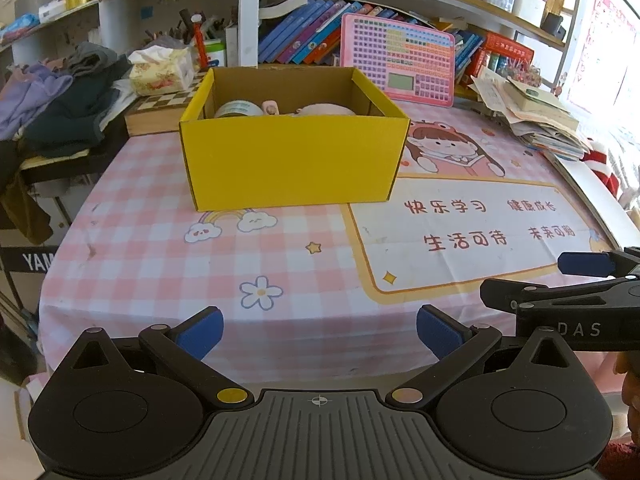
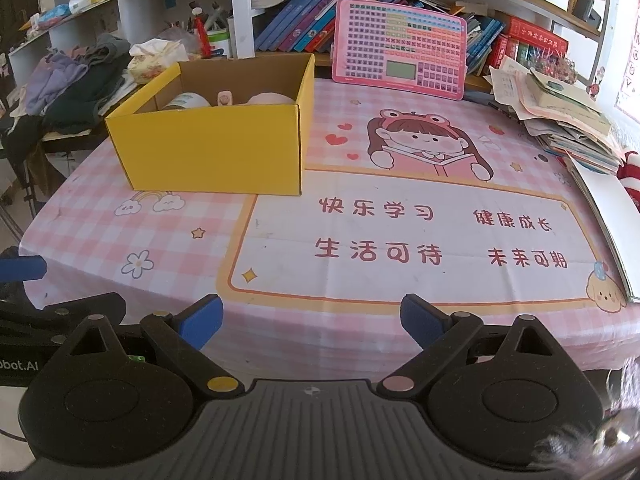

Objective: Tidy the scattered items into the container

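Observation:
A yellow cardboard box (image 1: 292, 160) (image 2: 212, 152) stands open-topped on the pink checked tablecloth, at the back left. Inside it I see a white round jar (image 1: 237, 109) (image 2: 185, 101), a small pink item (image 1: 270, 106) (image 2: 225, 98) and a pale pink rounded thing (image 1: 326, 109) (image 2: 269, 98). My left gripper (image 1: 319, 334) is open over the near table edge with nothing between its blue pads. My right gripper (image 2: 311, 320) is open too, empty, also at the near edge. The right gripper (image 1: 560, 280) shows from the side in the left wrist view.
A pink keyboard toy (image 1: 400, 60) (image 2: 402, 50) leans on the books behind the box. A paper and book stack (image 1: 532, 116) (image 2: 560, 116) sits at the right. Clothes (image 1: 60, 96) (image 2: 72, 84), a tissue box (image 1: 160, 70) and a chessboard (image 1: 160, 108) lie left.

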The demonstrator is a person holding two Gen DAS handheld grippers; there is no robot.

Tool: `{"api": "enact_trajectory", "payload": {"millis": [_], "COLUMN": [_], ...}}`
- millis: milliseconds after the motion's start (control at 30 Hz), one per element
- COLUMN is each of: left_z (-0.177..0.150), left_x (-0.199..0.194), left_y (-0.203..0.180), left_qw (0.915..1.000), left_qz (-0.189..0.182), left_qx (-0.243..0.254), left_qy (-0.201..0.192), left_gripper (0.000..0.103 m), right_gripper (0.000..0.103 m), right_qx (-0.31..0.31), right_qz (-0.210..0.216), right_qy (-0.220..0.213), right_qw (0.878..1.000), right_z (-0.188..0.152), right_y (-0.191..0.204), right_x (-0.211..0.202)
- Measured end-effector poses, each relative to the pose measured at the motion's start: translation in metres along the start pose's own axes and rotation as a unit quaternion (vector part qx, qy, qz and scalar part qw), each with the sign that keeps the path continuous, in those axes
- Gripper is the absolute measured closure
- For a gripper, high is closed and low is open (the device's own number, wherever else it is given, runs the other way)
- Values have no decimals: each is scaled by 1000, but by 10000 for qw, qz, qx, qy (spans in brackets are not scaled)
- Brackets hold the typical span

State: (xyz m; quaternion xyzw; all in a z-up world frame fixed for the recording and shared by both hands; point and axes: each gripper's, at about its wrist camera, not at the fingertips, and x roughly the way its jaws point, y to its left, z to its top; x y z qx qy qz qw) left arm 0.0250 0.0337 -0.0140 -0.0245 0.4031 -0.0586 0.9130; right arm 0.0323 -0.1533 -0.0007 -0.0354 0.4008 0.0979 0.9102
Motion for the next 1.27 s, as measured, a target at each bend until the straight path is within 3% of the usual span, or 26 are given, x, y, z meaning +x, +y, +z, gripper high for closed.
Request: {"api": "enact_trajectory", "payload": {"millis": [1267], "left_z": [5], "left_x": [18], "left_y": [-6], "left_qw": [9997], "left_qz": [-10], "left_qx": [-96], "left_qy": [230], "left_gripper": [0], "right_gripper": [7], "right_qx": [27], "right_qz": [-22], "right_qy": [225], "right_qw": [9997], "right_z": [4], "right_y": [-8], "right_x": [14]}}
